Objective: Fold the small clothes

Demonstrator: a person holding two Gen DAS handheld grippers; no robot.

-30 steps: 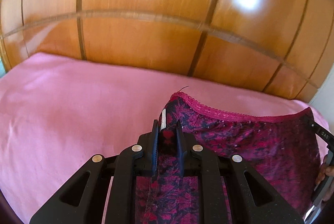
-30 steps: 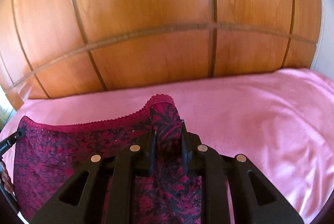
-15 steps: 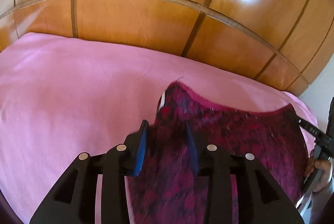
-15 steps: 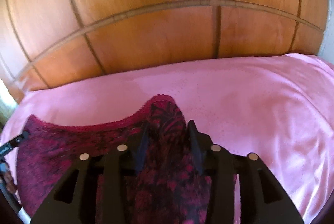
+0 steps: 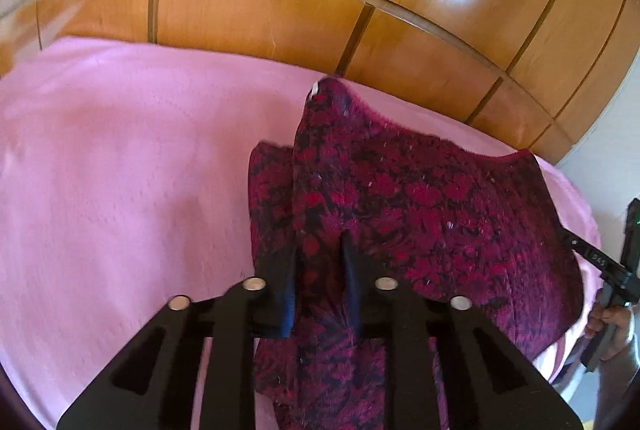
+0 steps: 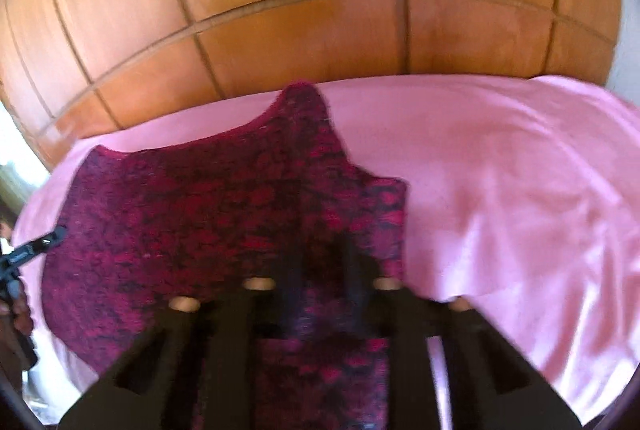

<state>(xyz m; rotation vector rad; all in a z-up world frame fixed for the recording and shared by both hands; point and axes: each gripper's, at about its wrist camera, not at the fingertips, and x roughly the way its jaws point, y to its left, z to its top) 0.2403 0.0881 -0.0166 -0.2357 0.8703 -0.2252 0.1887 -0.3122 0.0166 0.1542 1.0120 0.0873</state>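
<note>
The left gripper [image 5: 320,262] has just been closing and pinches the near-left part of the garment [image 5: 420,197], while the right gripper [image 6: 318,262], nearly shut, pinches its near-right part. To fold well, both should probably move together, keeping the edge taut and level. The garment, dark red with a black floral print, lies on the pink sheet [image 5: 120,169].
</note>
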